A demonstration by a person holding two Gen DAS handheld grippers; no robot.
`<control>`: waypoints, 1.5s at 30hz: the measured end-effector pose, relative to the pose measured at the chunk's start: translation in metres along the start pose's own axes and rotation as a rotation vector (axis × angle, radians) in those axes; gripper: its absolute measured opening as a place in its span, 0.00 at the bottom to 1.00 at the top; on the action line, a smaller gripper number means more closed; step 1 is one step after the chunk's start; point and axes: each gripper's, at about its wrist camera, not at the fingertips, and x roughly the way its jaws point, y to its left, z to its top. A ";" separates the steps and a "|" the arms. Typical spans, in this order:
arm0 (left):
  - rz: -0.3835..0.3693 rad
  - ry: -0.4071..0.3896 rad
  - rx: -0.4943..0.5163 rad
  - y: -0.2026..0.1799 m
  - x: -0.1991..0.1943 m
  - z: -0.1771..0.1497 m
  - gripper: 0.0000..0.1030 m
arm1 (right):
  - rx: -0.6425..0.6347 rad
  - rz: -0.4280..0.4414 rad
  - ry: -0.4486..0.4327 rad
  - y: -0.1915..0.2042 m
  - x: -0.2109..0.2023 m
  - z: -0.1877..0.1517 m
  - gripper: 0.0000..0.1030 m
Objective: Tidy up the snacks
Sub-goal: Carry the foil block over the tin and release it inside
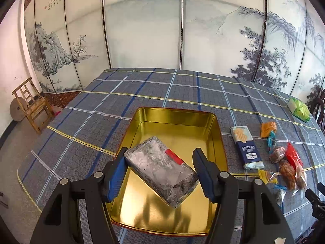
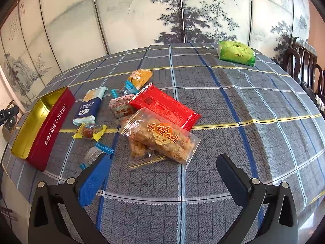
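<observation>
Left wrist view: angled down, close above the gold tin [image 1: 213, 126]. Right wrist view: angled down over the plaid tablecloth [image 2: 223, 105], slightly farther off. Shared: tin, navy packet [image 1: 246, 148], green pack [image 2: 236, 53], painted screen [image 1: 142, 30].

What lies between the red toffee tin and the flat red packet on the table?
In the right wrist view, a navy-and-white biscuit packet lies between the red toffee tin and the flat red packet, with small wrapped sweets nearby.

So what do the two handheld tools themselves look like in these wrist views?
They look alike. The left tool and the right tool each have a black plastic frame with cut-out openings and round silver pivot pins. Each finger is black with a blue ribbed or textured pad on its inner face. No cables, sleeves or markings show.
</observation>
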 end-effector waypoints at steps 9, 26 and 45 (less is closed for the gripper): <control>-0.006 0.078 -0.011 0.010 0.027 -0.009 0.58 | -0.015 0.006 0.005 0.006 -0.003 -0.004 1.00; -0.036 0.208 -0.081 0.010 0.085 0.035 0.58 | 0.007 0.009 0.030 -0.002 0.007 -0.009 1.00; 0.043 0.315 -0.156 0.000 0.164 0.061 0.58 | 0.036 0.007 0.043 -0.018 0.016 -0.007 1.00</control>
